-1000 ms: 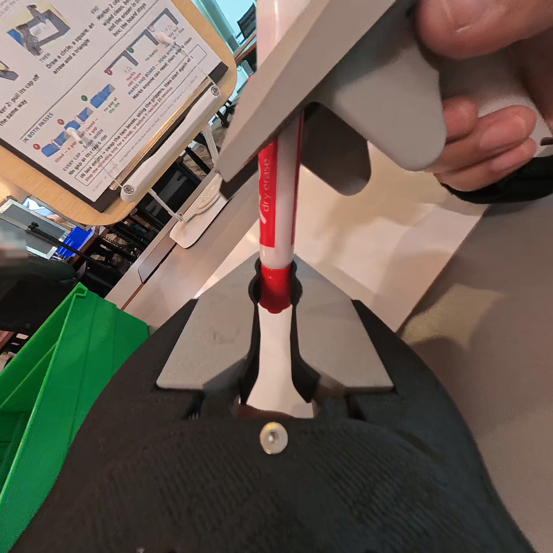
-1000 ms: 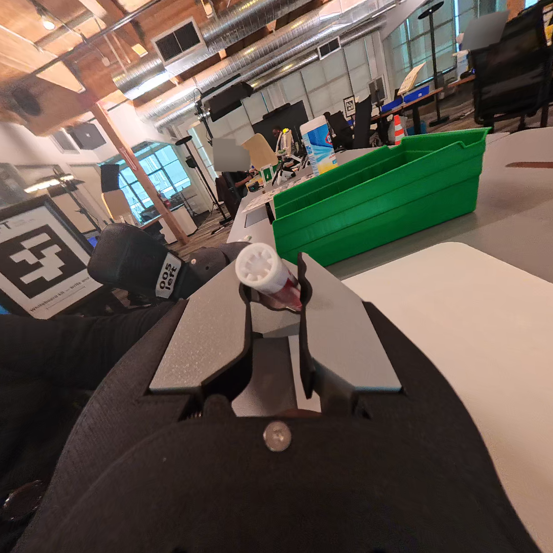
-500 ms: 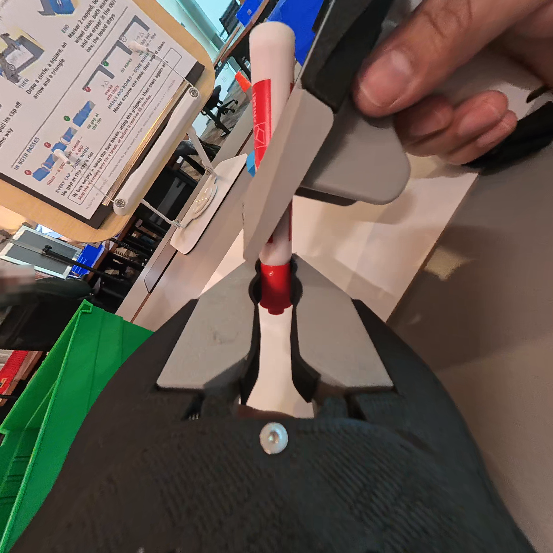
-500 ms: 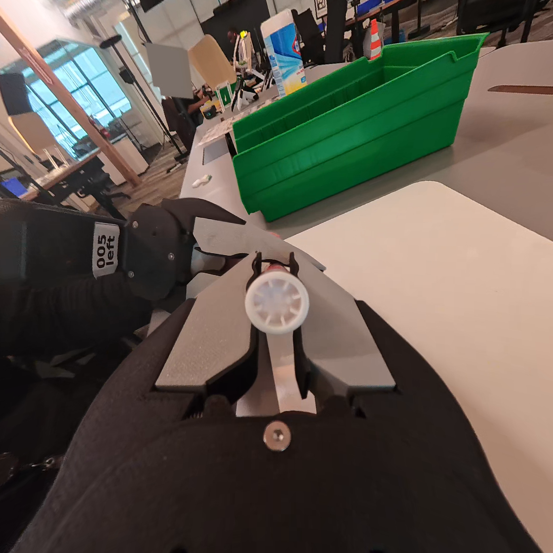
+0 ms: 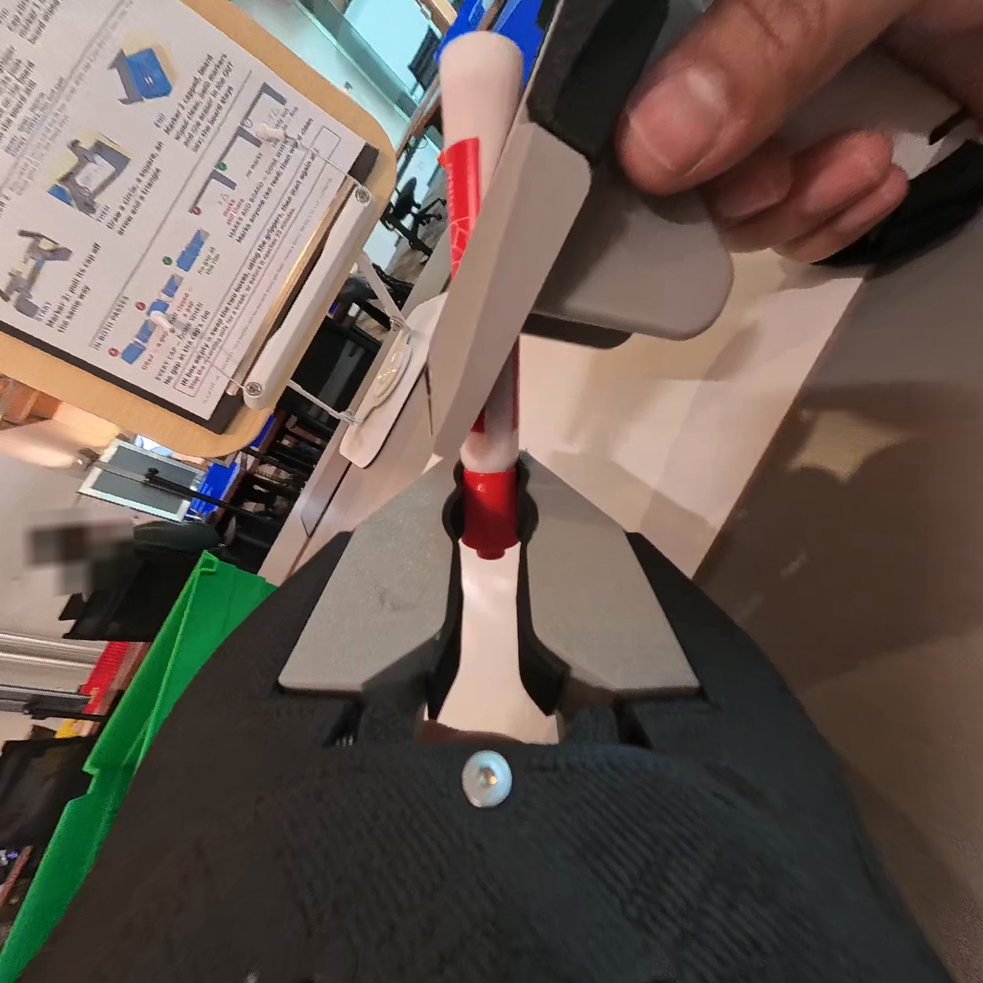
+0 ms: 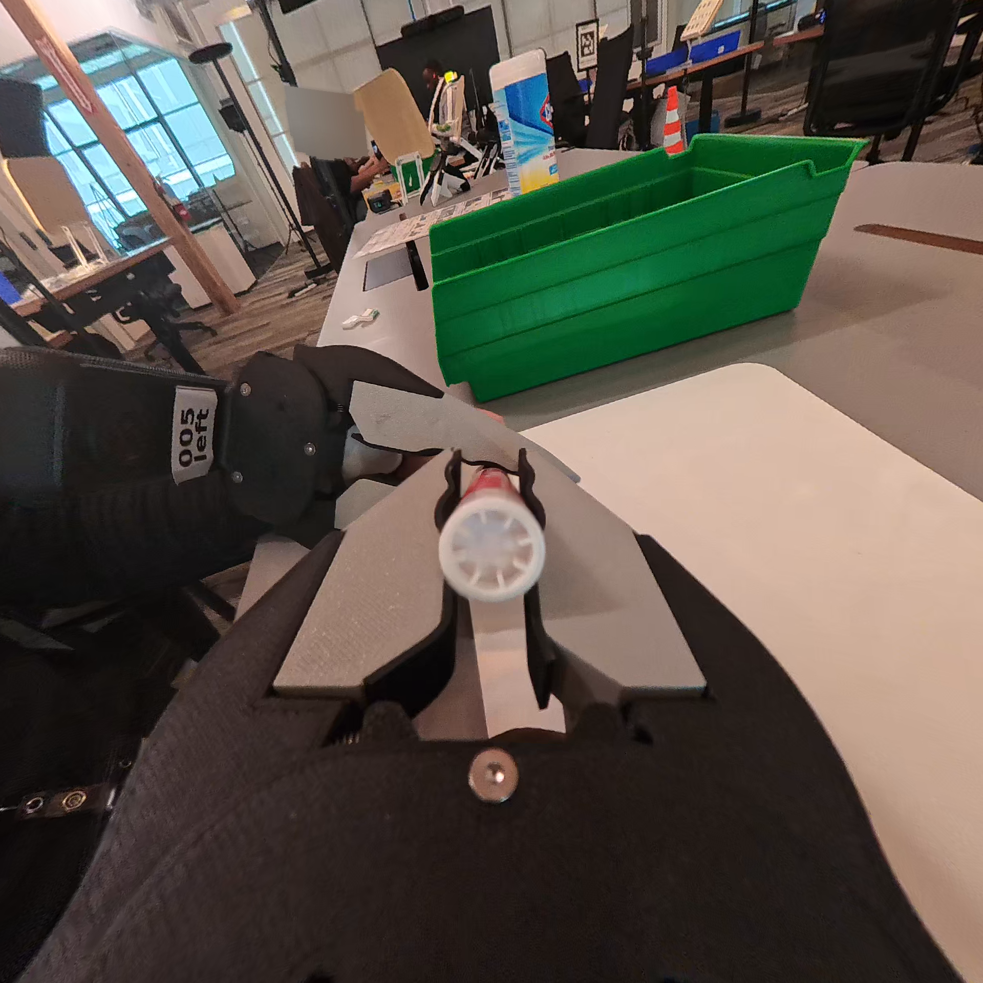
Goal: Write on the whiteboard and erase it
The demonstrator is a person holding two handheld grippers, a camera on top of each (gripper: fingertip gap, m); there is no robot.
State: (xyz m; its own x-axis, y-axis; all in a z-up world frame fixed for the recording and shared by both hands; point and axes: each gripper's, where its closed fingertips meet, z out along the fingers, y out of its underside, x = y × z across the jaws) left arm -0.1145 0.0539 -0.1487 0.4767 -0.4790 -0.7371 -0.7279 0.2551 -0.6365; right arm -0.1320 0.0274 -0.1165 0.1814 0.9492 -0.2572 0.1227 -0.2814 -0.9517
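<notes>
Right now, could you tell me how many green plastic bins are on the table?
1: the green plastic bin stands on the grey table just beyond the white whiteboard. Others may be out of view.

a white marker with a red printed band and red cap, grey-fingered black grippers, a plain white whiteboard on a grey table, and a solid green bin.

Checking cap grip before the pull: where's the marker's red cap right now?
In the left wrist view the red cap sits clamped in the left gripper notch, above the whiteboard; the right gripper holds the marker barrel just beyond it.
</notes>
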